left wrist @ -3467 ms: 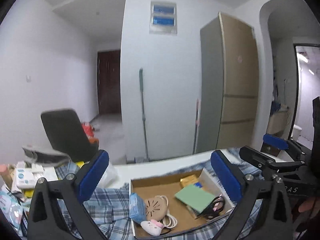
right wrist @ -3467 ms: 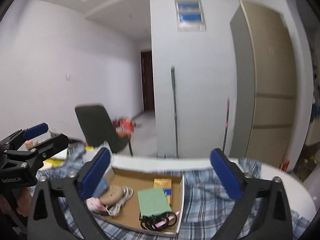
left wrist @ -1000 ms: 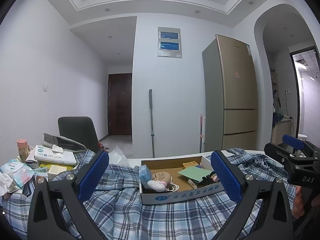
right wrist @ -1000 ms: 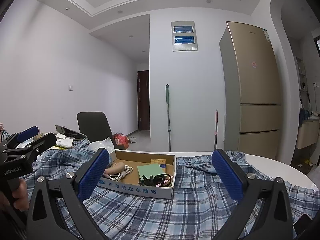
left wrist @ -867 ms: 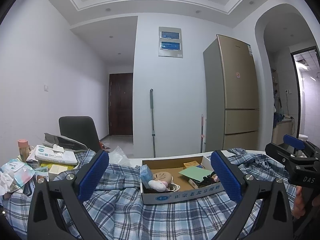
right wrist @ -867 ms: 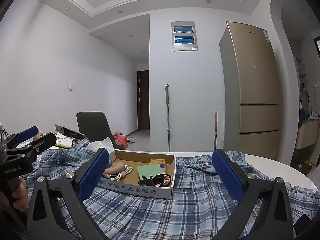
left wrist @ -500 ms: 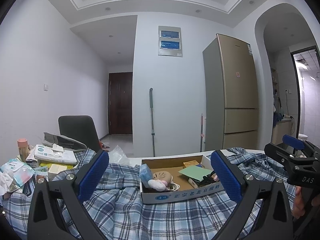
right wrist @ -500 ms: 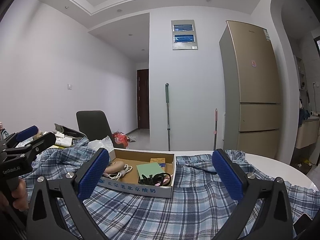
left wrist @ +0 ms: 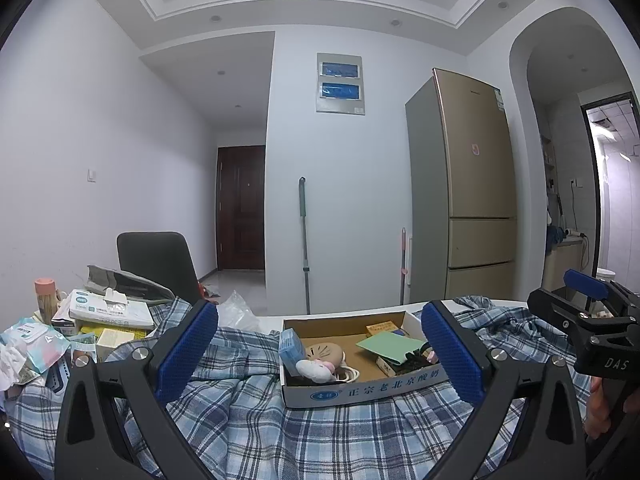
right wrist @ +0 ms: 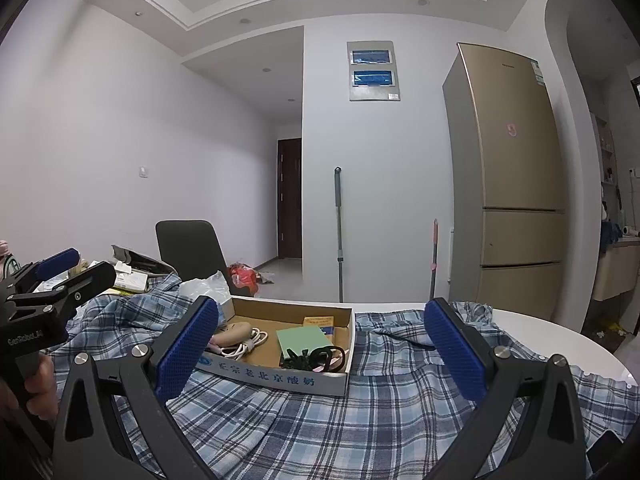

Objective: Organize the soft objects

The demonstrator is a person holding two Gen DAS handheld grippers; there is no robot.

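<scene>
Left wrist view is showing me holding both grippers, left [left wrist: 318, 354] and right [right wrist: 320, 354], spread wide and empty, hovering over the plaid shirt [left wrist: 248, 420] lying across the lower frame under the box [left wrist: 362, 390], nearer my left.

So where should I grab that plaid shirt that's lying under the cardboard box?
Probably pinch the raised fold of the plaid shirt right of the cardboard box, coming from above with the right gripper. That ridge stands clear of the box; the cloth beneath it is pinned.
</scene>
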